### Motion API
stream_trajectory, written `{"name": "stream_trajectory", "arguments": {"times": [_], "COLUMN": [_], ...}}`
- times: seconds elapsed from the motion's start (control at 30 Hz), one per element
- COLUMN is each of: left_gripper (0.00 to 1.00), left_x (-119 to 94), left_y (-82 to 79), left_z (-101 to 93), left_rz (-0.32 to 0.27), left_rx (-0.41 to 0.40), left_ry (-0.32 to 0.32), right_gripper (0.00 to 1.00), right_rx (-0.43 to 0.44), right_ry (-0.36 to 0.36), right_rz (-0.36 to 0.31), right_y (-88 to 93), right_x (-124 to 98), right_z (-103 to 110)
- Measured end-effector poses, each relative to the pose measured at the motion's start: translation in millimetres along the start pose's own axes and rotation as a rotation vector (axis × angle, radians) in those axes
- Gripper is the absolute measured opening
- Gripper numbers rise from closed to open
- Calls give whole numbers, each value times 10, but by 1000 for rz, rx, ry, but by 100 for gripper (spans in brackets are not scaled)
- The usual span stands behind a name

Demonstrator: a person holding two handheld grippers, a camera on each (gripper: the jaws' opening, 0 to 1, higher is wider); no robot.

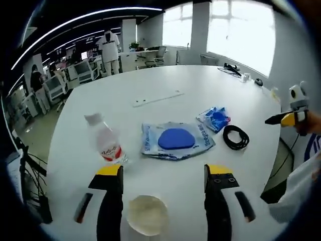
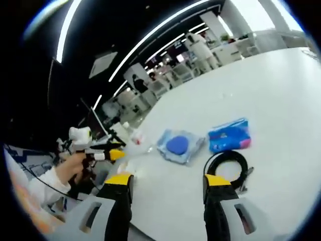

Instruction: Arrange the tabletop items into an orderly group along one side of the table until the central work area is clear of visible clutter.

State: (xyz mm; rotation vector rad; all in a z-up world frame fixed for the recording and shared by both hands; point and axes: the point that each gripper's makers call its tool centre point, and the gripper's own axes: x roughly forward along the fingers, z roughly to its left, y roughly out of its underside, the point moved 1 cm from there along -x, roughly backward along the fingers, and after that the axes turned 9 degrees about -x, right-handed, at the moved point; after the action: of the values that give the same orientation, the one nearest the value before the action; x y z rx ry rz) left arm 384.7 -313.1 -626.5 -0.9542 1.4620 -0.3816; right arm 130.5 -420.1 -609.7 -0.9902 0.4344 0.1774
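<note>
Both tongs gape wide and empty: left tongs (image 1: 163, 173) over a white bowl (image 1: 147, 215), bottle (image 1: 106, 141) at ten o'clock; right tongs (image 2: 168, 183) approaching the black cable (image 2: 226, 163), likely the next pickup.

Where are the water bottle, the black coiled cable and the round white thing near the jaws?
Water bottle (image 1: 106, 142), left gripper view, on its clear body.
Black coiled cable (image 1: 235, 137), left gripper view, on the loop's edge.
Round white object (image 1: 147, 215), left gripper view, on its centre.
</note>
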Motion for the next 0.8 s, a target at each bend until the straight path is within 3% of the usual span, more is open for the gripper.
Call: {"name": "stream_trajectory", "arguments": {"times": [0.13, 0.43, 0.8], "left_gripper": [59, 52, 41], "left_x": [228, 719, 1164], "left_y": [-39, -39, -26], "left_z": [63, 162, 296], "left_rz": [47, 119, 168], "left_rx": [37, -30, -111], "left_ry": [-30, -56, -95], "right_gripper": [49, 36, 32], "right_rx": [-20, -21, 27], "right_ry": [6, 26, 62], "right_rz": [27, 51, 117], "right_y": [14, -3, 124], "right_x": [116, 471, 956], "right_z": [-22, -148, -368]}}
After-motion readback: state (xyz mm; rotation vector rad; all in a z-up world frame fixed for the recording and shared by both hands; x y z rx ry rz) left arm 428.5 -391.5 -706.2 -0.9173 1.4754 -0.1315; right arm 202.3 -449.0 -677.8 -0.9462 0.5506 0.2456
